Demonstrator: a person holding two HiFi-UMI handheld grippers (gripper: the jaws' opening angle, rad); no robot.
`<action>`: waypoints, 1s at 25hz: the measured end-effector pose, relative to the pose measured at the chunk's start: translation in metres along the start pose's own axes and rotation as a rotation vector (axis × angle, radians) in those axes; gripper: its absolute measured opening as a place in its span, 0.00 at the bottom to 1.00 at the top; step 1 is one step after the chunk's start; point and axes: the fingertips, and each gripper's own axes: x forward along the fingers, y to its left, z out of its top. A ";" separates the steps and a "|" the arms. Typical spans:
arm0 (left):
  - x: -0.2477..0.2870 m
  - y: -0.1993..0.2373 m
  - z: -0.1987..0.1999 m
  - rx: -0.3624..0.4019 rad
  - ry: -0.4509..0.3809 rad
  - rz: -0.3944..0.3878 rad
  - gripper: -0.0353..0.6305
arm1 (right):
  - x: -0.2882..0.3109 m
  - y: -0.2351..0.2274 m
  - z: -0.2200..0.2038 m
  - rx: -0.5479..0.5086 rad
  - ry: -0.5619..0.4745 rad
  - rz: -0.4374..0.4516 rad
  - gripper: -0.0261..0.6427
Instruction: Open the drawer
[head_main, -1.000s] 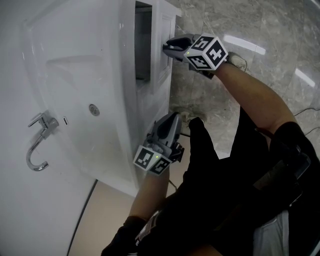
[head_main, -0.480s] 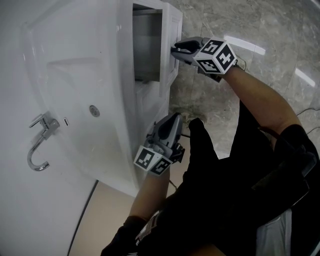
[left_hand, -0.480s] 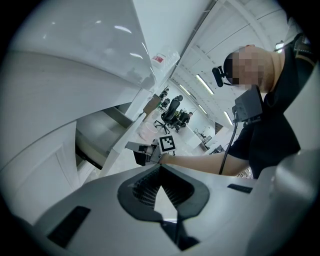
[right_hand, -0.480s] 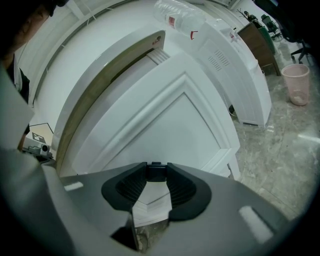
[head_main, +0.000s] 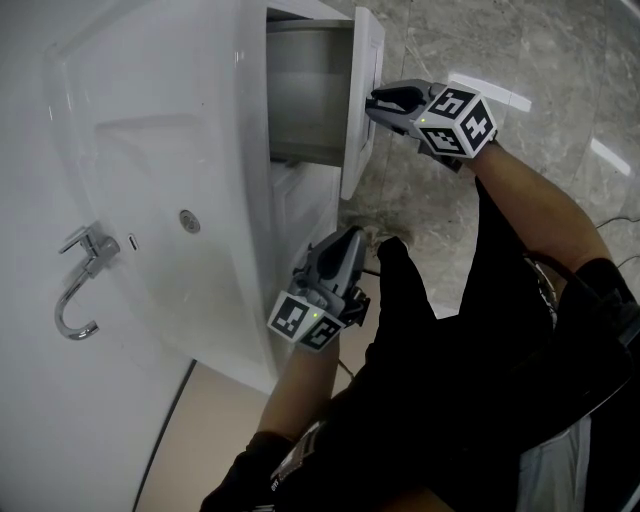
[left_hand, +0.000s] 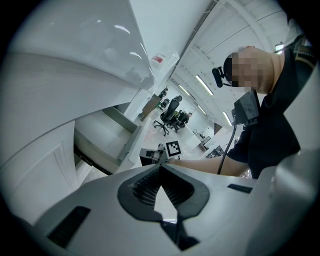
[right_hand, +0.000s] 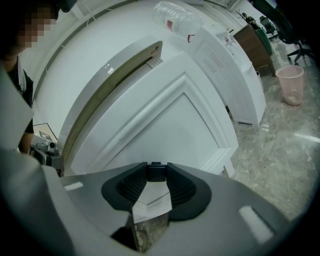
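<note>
At the drawer front (head_main: 358, 145), right gripper (head_main: 372, 100) is clamped on it; an off-axis pull could slip the jaws off. Below that front, left gripper (head_main: 348, 238) hangs, jaws together.

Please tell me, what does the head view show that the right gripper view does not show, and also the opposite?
Only the head view: the sink basin with its faucet, and the grey inside of the pulled-out drawer.
Only the right gripper view: a clear plastic bottle, a pink bin on the floor, and the right gripper with its jaws closed on an edge of the drawer front.
Both: the white drawer front and the marble floor.
</note>
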 end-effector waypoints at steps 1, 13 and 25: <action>0.000 0.000 -0.001 -0.001 0.001 0.000 0.05 | -0.003 -0.001 -0.001 0.001 0.000 -0.002 0.22; -0.002 -0.011 -0.002 0.015 0.002 -0.009 0.05 | -0.047 -0.005 -0.018 -0.002 0.011 -0.025 0.22; -0.007 -0.009 0.001 0.010 -0.011 -0.008 0.05 | -0.066 -0.010 -0.025 0.005 0.025 -0.034 0.22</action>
